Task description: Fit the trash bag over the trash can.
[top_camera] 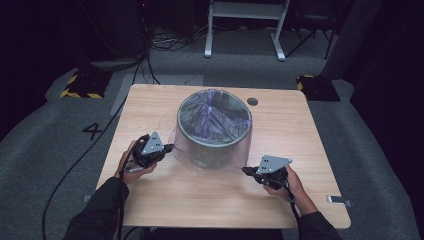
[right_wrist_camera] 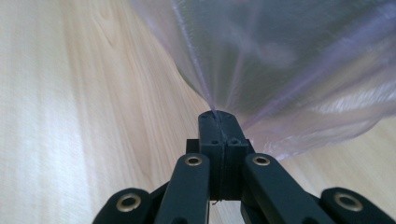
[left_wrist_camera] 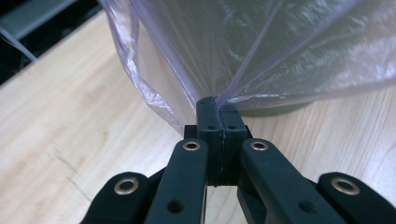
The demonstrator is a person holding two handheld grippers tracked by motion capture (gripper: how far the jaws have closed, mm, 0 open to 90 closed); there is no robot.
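A round grey bin (top_camera: pixel 215 145) stands in the middle of the wooden table (top_camera: pixel 165 200), lined with a thin clear purple-tinted plastic bag (top_camera: pixel 212 117) that drapes over its rim and down its sides. My left gripper (top_camera: pixel 170 147) is at the bin's left side, shut on a pinched edge of the bag (left_wrist_camera: pixel 243 60). My right gripper (top_camera: pixel 246 170) is low at the bin's front right, shut on another stretched edge of the bag (right_wrist_camera: pixel 280 70). In both gripper views the film fans out taut from the closed jaws.
The table has a round cable hole (top_camera: pixel 252 101) at its far edge behind the bin. A black cable (top_camera: pixel 65 170) trails off the table's left side over grey carpet. White frame legs (top_camera: pixel 245 25) and yellow-black floor blocks (top_camera: pixel 80 85) stand beyond the table.
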